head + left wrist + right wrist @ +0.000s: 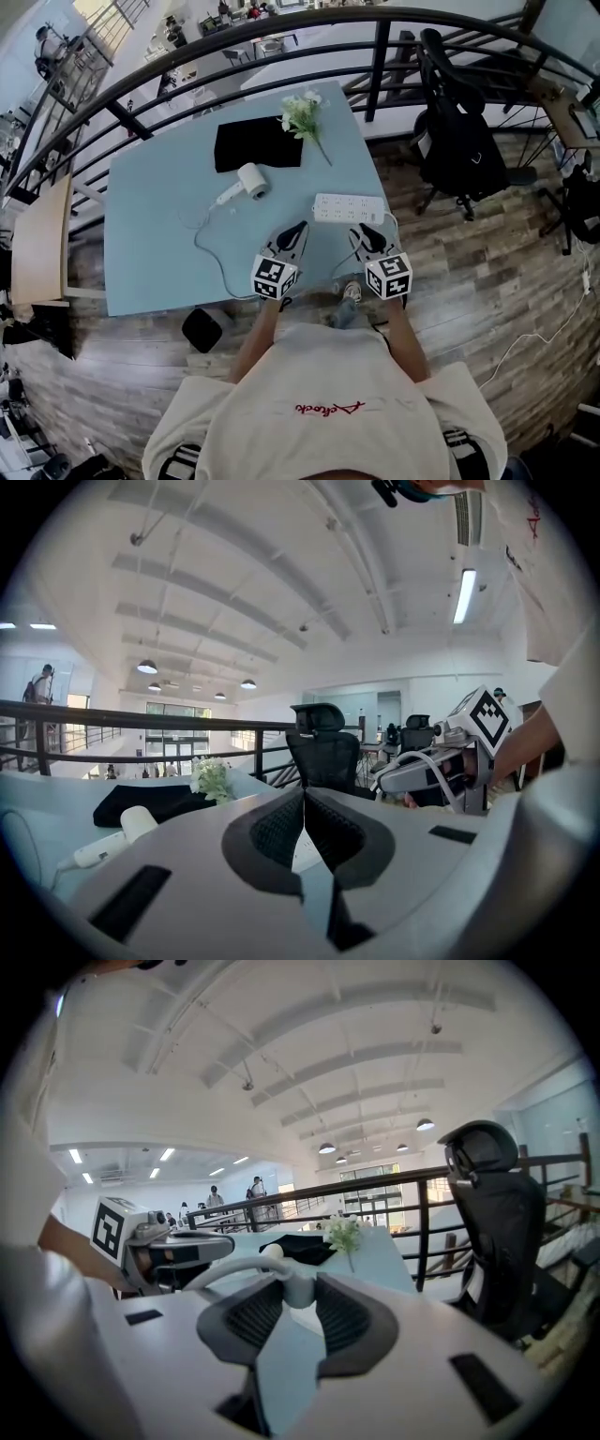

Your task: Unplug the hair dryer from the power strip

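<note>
Now the right tongs (366, 231) are closed on the white plug (292, 1290). It sits by the near side of the power strip (349, 208), close to the desk's (150, 244) right edge. The left tongs (304, 799) are shut tight and hold nothing. The hair dryer (251, 180) lies in the middle of the desk. The plug looks small, hard and smooth, so it may slip. Hold its body, not the thin, bendy cord (208, 251). The strip looks light and may lift with it.
</note>
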The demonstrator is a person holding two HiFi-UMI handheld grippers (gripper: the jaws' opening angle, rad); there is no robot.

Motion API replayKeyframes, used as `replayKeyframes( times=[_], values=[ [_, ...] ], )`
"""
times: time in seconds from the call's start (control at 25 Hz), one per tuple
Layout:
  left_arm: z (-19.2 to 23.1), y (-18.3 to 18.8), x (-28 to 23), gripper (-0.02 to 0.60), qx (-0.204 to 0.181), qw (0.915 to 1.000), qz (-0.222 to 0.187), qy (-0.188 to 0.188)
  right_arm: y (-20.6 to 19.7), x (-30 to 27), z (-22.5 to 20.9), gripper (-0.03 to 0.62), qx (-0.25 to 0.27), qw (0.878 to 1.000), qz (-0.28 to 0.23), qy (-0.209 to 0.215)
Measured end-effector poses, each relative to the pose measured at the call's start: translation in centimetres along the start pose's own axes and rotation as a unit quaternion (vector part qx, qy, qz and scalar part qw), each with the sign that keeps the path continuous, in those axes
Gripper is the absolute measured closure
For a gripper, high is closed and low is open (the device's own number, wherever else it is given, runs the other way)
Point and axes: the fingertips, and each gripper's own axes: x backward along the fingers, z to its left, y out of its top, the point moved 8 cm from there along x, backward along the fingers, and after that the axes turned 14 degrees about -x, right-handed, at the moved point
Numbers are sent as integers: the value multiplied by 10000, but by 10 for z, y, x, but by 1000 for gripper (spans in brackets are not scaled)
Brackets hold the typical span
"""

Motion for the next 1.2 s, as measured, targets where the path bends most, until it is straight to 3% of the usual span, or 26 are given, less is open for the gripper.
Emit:
replayKeyframes(
  times=[0.64,1.2],
  values=[
    [-58,3,105,571,-188,9989,-304,-292,-60,88,81,473,-69,9989,-340,-327],
    [-97,6,159,571,-149,9993,-354,-20,-78,136,108,473,18,9990,-423,-169]
  ],
)
